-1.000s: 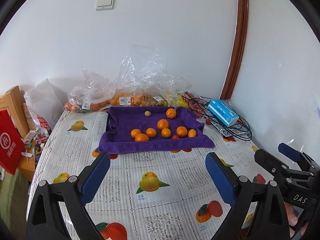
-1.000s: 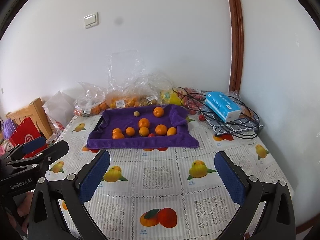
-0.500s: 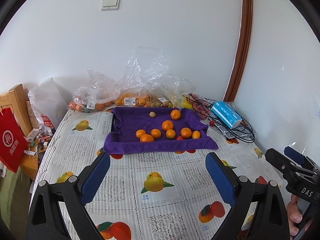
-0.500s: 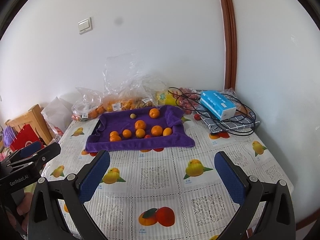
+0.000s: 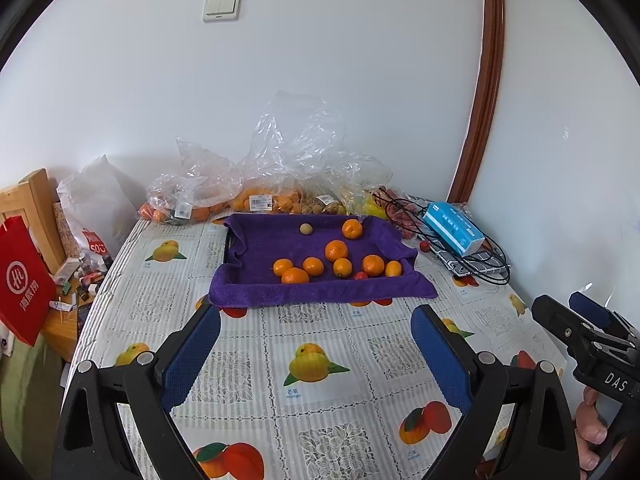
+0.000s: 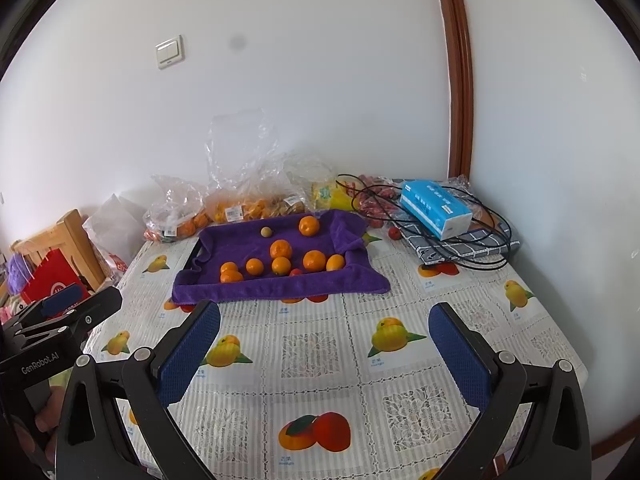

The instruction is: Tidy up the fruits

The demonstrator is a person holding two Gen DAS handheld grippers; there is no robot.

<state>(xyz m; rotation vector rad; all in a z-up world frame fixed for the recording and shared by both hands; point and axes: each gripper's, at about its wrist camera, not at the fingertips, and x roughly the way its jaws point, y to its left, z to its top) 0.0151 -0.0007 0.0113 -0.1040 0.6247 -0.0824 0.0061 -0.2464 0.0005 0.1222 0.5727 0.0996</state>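
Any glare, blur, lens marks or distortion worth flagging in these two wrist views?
Left wrist view: strong fisheye bending of the door frame, black corner vignette, sharp focus on the oranges, soft daylight, mild sheen on the right wall. Right wrist view: same bending, plus a dark smudge on the wall area, possibly a lens spot; fruit still crisp.

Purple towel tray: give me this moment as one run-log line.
left gripper: open, empty | right gripper: open, empty | oranges: loose on purple towel tray | both short of tray

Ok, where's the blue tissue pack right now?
The blue tissue pack lies at the table's far right corner, on the black wire basket, right of the purple towel.
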